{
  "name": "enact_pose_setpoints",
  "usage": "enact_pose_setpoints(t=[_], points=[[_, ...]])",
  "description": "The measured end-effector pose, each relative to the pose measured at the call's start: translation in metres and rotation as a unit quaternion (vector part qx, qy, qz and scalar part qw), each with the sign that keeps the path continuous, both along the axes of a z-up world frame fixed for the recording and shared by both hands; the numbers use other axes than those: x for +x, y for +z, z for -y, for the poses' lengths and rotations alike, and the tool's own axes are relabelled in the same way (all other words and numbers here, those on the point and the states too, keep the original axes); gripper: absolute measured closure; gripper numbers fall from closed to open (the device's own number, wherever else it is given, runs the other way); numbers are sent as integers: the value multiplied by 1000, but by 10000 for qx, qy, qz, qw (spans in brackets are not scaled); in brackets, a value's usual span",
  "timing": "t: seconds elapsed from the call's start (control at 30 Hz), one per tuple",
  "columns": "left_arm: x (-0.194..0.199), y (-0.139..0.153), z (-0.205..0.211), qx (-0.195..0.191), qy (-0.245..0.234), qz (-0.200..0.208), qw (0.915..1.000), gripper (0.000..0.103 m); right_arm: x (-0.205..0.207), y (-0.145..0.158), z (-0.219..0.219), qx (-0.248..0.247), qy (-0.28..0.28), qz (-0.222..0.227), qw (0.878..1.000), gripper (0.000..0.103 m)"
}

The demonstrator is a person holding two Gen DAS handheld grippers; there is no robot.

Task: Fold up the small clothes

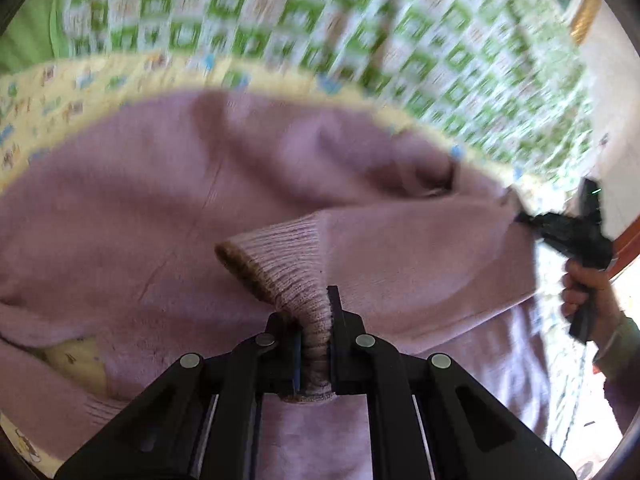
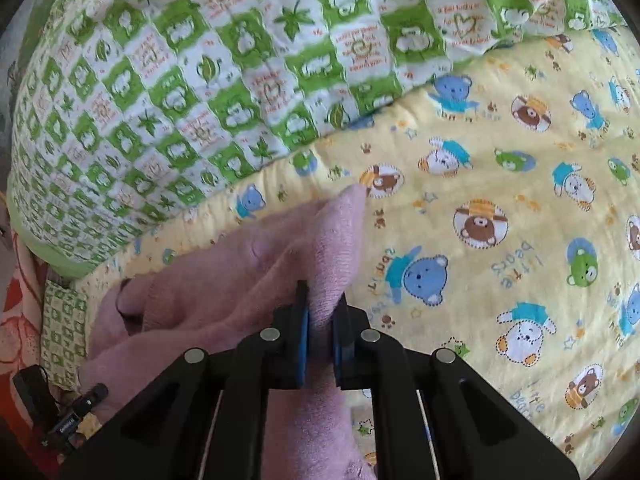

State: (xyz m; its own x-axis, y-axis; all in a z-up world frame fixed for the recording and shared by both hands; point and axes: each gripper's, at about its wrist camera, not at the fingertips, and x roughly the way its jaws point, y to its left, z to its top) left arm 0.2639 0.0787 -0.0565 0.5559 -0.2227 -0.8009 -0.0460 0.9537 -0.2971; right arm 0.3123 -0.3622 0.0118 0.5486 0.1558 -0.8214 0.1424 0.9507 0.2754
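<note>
A small pink knit sweater [image 1: 160, 208] lies spread on a yellow bear-print sheet [image 2: 500, 208]. My left gripper [image 1: 316, 320] is shut on the ribbed cuff [image 1: 292, 256] of one sleeve, which is pulled across the body of the sweater. My right gripper [image 2: 322, 320] is shut on a fold of the same pink sweater [image 2: 280, 264] near its edge. The right gripper also shows in the left wrist view [image 1: 524, 220], pinching the sweater at the far right, held by a hand [image 1: 588, 292]. The left wrist view is blurred by motion.
A green and white checked quilt [image 2: 180, 92] lies bunched behind the sheet, and also shows in the left wrist view [image 1: 360, 28]. A red floral cloth [image 2: 20, 292] and a small black device [image 2: 72, 412] lie at the left edge.
</note>
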Motion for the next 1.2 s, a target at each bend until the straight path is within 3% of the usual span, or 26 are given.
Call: enact_pose_setpoints(t=[0.07,0.13,0.2,0.23,0.37,0.4,0.5,0.63,0.77,0.87,0.97,1.03,1.1,1.17,1.2], points=[[1,-10,-1,92,-51,-125,9999,95,0,-5,-4,-133,-16,-85,9999,88],[1,-17,-5,169,-19,-352,9992,84,-2,0,-6,-235,-94,-83,9996,82],[-3,-13,-12,76,-22,-410,9991,75,-5,11,-9,-474,-80,-4,9988,68],[-5,-7,-17,92,-2,-450,9989,65,-7,20,-10,-589,-1,116,9982,67],[-11,29,-30,112,-315,-109,9994,57,-5,51,-18,-871,598,471,9933,63],[-7,38,-32,79,-537,-223,9983,50,0,56,-22,-890,833,492,9913,63],[22,67,-36,208,-812,53,9965,39,16,65,-39,-1032,1466,518,9824,63],[84,78,-27,535,-1257,134,9905,33,51,54,-61,-1042,2202,276,9695,61],[142,65,-14,749,-1687,-201,9826,33,87,29,-84,-1093,2777,-60,9544,40],[174,53,-3,1311,-1971,-386,9708,33,106,11,-98,-1169,3156,-291,9412,39],[192,41,1,1525,-2284,-554,9599,32,119,-4,-109,-1215,3504,-478,9275,39],[201,28,7,1760,-2524,-761,9484,32,122,-16,-114,-1353,3743,-685,9148,39],[204,15,13,2011,-2682,-887,9380,32,122,-34,-123,-1714,4020,-948,8944,39],[202,11,20,2186,-2853,-813,9296,45,114,-47,-130,-2107,4276,-1029,8730,45],[200,12,23,2154,-2995,-744,9265,68,111,-50,-131,-2181,4363,-985,8674,60]])
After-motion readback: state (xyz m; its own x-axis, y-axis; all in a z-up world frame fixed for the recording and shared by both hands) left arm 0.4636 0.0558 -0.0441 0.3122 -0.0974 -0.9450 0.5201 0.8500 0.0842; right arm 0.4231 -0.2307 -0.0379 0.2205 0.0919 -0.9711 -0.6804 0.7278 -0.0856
